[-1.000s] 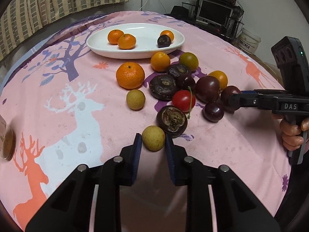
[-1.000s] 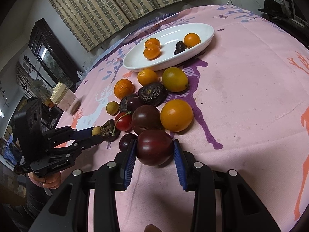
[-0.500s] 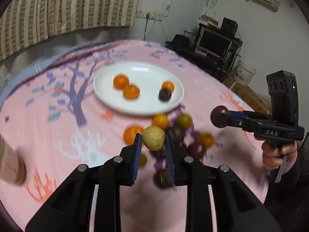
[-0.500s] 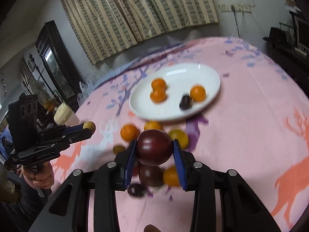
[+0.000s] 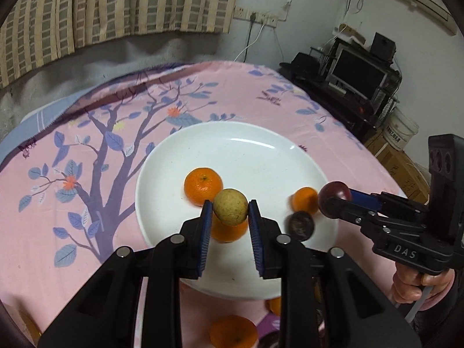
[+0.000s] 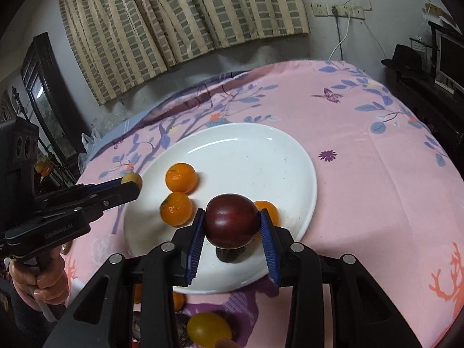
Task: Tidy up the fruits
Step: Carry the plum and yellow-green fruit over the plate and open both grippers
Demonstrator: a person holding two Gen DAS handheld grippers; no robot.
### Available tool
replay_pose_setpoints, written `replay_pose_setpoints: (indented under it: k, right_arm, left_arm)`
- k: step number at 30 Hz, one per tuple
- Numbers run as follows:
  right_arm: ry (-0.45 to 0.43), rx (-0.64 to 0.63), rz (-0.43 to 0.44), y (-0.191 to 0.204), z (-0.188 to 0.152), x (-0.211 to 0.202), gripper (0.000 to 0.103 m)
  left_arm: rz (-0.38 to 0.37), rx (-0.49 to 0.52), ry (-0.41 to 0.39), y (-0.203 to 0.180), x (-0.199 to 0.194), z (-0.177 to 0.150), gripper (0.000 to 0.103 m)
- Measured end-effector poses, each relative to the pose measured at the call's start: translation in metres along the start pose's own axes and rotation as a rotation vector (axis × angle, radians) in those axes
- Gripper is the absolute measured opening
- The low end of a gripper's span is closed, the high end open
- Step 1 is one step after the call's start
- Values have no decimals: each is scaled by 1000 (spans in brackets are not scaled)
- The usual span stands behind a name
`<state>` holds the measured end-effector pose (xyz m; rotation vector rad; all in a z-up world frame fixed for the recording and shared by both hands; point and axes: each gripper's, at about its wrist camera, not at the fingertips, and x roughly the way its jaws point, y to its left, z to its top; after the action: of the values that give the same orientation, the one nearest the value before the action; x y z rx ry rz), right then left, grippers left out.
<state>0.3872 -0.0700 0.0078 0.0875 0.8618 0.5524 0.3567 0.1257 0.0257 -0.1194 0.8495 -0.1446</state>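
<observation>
My left gripper (image 5: 229, 216) is shut on a small yellow-brown fruit (image 5: 230, 209) and holds it above the near part of the white plate (image 5: 261, 150). My right gripper (image 6: 232, 229) is shut on a dark red plum (image 6: 232, 224) above the plate's (image 6: 255, 156) near right side. The plate holds three small oranges (image 5: 203, 185) (image 6: 180, 177) and a dark wrinkled fruit (image 5: 301, 225). The right gripper with its plum (image 5: 334, 198) shows at the right of the left wrist view; the left gripper with its fruit (image 6: 132, 180) shows at the left of the right wrist view.
The plate sits on a pink tablecloth (image 5: 87, 174) with tree and deer prints. More fruit lies near the front edge: an orange (image 5: 233, 332) and a yellow fruit (image 6: 208, 329). Curtains, a wall and a TV stand (image 5: 359, 78) are behind the table.
Both grippers lifted their fruits off the table and carried them forward, from over the fruit pile to above the white plate.
</observation>
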Motion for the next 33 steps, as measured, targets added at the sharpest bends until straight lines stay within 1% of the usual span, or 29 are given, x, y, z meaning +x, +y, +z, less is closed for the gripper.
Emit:
replay_pose_setpoints:
  k: [3,5,7,8,9,11,13,15,17,19,20,23,25,26,28,30,33]
  right_arm:
    - [22,-14,-12,0,-3,13,38]
    - [4,-14,-14,2,-5,14,40]
    - [-3,-14,-24,2,-5,10,53]
    - [-9,-12,-17,3,-5,5,54]
    - [-20,-9,-10,4,-4,-1,54]
    - [-51,-11,-2,7,-4,-17,56]
    - [-85,-21,-4,11,-7,-34,63]
    - [-113,-37,-5,15,-15,-51,65]
    - [-127,-50,-5,19,-27,-63,66]
    - [-133,-57,-4,21,-39,-70,70]
    - [-130,-62,-1,22,-48,-73,70]
    - [-113,-51,-3,22,-74,-75,70]
    - [-77,-45,-8,22,-86,-74,70]
    - [-66,-46,-2,24,-92,-75,70]
    - [-76,-54,-10,25,-101,-79,70]
    - [-74,-55,-29,25,-111,-82,70]
    - [-61,-24,-7,20,-120,-85,70]
  left_arm:
    - [19,-6,26,5,18,0,24]
    - [18,-19,41,7,25,0,25]
    - [25,-34,53,7,26,0,51]
    - [38,-45,40,7,21,0,79]
    - [55,-55,8,6,13,0,88]
    - [67,-49,-47,3,-11,-3,88]
    - [65,-46,-61,0,-32,-7,93]
    - [67,-50,-87,-2,-55,-18,95]
    - [77,-51,-101,-5,-74,-33,98]
    - [83,-59,-109,-6,-87,-51,98]
    - [88,-65,-104,-5,-93,-63,98]
    - [86,-86,-103,-2,-103,-96,98]
    - [98,-112,-109,5,-105,-117,98]
    - [103,-132,-101,9,-104,-126,98]
    - [112,-187,-52,21,-100,-142,98]
    - [115,-219,-37,28,-100,-151,98]
    - [138,-244,-48,32,-106,-156,98]
